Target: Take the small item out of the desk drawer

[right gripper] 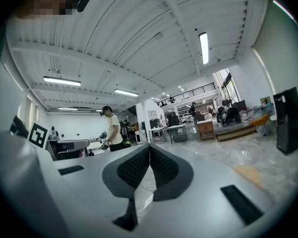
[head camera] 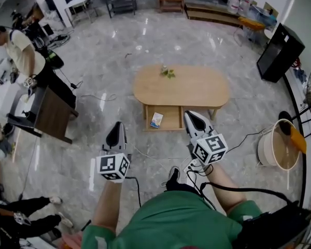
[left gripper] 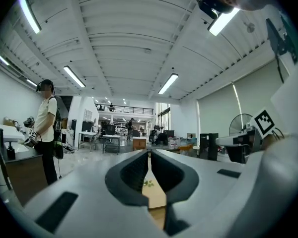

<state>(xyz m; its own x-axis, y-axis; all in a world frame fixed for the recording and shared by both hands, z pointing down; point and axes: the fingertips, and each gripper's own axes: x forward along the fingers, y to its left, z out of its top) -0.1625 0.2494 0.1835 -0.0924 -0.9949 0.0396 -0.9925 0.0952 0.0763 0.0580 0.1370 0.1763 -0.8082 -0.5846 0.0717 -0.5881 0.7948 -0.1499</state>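
In the head view a low oval wooden table (head camera: 197,90) stands on the marble floor ahead of me. Its drawer (head camera: 171,119) is pulled out toward me, and a small blue-and-white item (head camera: 156,120) lies in the drawer's left part. My left gripper (head camera: 117,124) hovers shut and empty, short of the drawer and to its left. My right gripper (head camera: 189,114) is also shut and empty, and sits over the drawer's right front corner. In the left gripper view the pads (left gripper: 137,170) meet, with the tabletop (left gripper: 155,195) showing below them. The right gripper view shows its gripper (right gripper: 149,148) with pads together.
A small green sprig (head camera: 168,72) lies on the tabletop. A round basket (head camera: 277,145) and a black cabinet (head camera: 280,52) stand to the right. A dark desk (head camera: 47,110) with a person (head camera: 20,51) beside it is on the left. Cables (head camera: 93,95) trail across the floor.
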